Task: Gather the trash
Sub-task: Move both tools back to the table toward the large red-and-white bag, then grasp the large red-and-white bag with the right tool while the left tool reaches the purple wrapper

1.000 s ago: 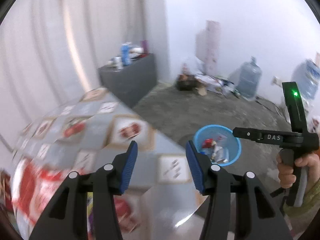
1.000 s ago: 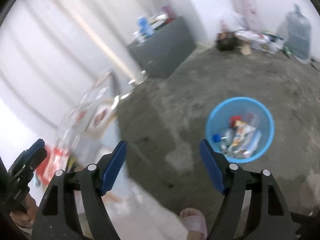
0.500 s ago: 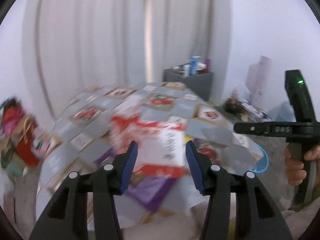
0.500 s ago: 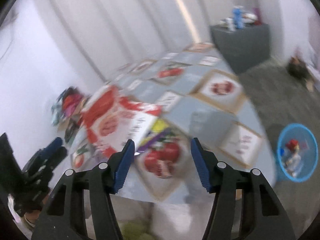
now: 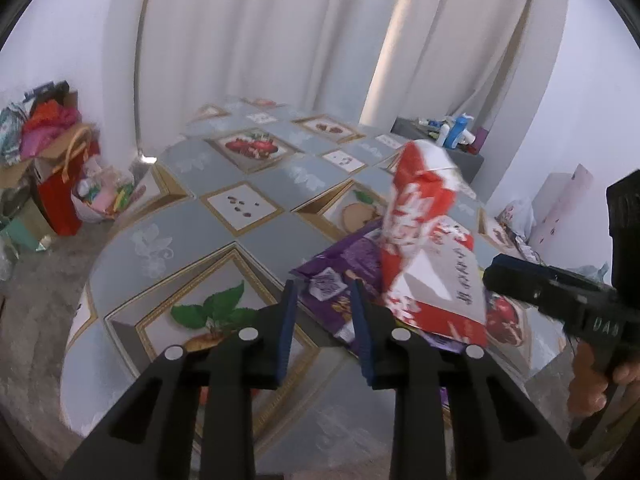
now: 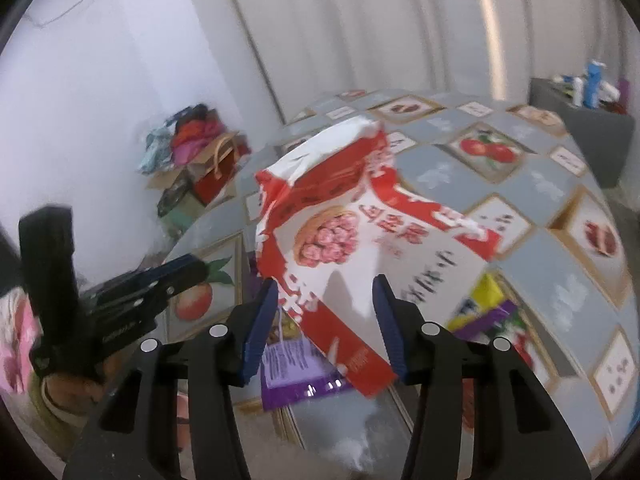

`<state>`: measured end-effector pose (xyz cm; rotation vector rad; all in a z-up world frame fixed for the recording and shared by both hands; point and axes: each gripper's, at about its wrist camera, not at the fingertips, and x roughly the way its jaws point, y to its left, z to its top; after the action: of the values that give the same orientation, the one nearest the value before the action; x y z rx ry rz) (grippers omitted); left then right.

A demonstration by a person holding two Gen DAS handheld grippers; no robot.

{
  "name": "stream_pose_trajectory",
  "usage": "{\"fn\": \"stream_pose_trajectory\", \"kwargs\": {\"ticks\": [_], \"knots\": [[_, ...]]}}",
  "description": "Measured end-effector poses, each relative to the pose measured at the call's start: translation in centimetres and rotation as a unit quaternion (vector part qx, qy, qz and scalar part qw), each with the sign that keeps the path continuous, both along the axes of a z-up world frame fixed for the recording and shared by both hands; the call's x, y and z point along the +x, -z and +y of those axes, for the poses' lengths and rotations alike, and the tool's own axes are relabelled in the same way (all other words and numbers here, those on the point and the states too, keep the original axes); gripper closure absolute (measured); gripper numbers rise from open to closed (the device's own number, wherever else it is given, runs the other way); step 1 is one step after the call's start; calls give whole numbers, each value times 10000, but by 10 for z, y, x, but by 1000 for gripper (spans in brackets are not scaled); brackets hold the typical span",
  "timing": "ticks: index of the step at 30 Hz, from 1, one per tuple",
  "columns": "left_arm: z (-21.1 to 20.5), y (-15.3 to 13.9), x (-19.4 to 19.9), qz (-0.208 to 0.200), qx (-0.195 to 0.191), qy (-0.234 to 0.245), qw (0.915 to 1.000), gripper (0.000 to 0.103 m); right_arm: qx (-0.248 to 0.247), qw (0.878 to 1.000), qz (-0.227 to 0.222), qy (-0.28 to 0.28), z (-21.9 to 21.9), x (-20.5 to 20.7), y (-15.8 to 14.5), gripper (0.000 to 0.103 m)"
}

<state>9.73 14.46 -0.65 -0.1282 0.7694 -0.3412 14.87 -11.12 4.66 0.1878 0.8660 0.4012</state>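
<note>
A large red-and-white snack bag [image 5: 424, 240] stands crumpled near the table's front edge, on top of a flat purple wrapper [image 5: 344, 276]. My left gripper [image 5: 324, 300] is open and empty, its tips at the purple wrapper's near corner. My right gripper [image 6: 324, 300] is open and empty, with the red-and-white bag [image 6: 360, 216] just beyond its tips and the purple wrapper [image 6: 296, 372] below. The left gripper also shows in the right wrist view [image 6: 188, 268], and the right gripper's body shows at the right of the left wrist view.
The round table [image 5: 168, 240] has a grey cloth with fruit pictures. Bags and boxes [image 5: 60, 168] are piled on the floor at the left wall. A grey cabinet with bottles [image 5: 448, 140] stands behind the table. White curtains hang behind.
Both grippers have swung away from the blue bin on the floor to the table. They now sit close to the red-and-white bag and purple wrapper. Both stay open.
</note>
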Motion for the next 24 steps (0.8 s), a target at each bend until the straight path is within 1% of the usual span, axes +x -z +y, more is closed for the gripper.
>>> {"fn": "stream_pose_trajectory", "kwargs": {"ticks": [6, 8, 9, 11, 14, 20, 24], "knots": [[0, 13, 25, 402, -213, 222, 9987, 78, -107, 9990, -162, -408, 24, 10, 12, 57], [-2, 17, 32, 531, -254, 284, 9979, 83, -129, 9986, -188, -487, 28, 12, 16, 57], [-2, 19, 34, 563, -257, 309, 9976, 84, -152, 9983, -211, -528, 31, 14, 19, 57], [-4, 21, 38, 596, -223, 360, 9973, 89, -176, 9980, -234, -562, 34, 15, 22, 59], [-7, 25, 43, 696, -167, 407, 9966, 94, -114, 9978, -226, -610, 35, 15, 27, 60], [-11, 27, 45, 744, -35, 471, 9961, 97, -360, 9962, -269, -744, 45, 14, 33, 60], [-8, 25, 45, 779, -73, 402, 9961, 97, -523, 9957, -238, -721, 49, 18, 39, 63]]}}
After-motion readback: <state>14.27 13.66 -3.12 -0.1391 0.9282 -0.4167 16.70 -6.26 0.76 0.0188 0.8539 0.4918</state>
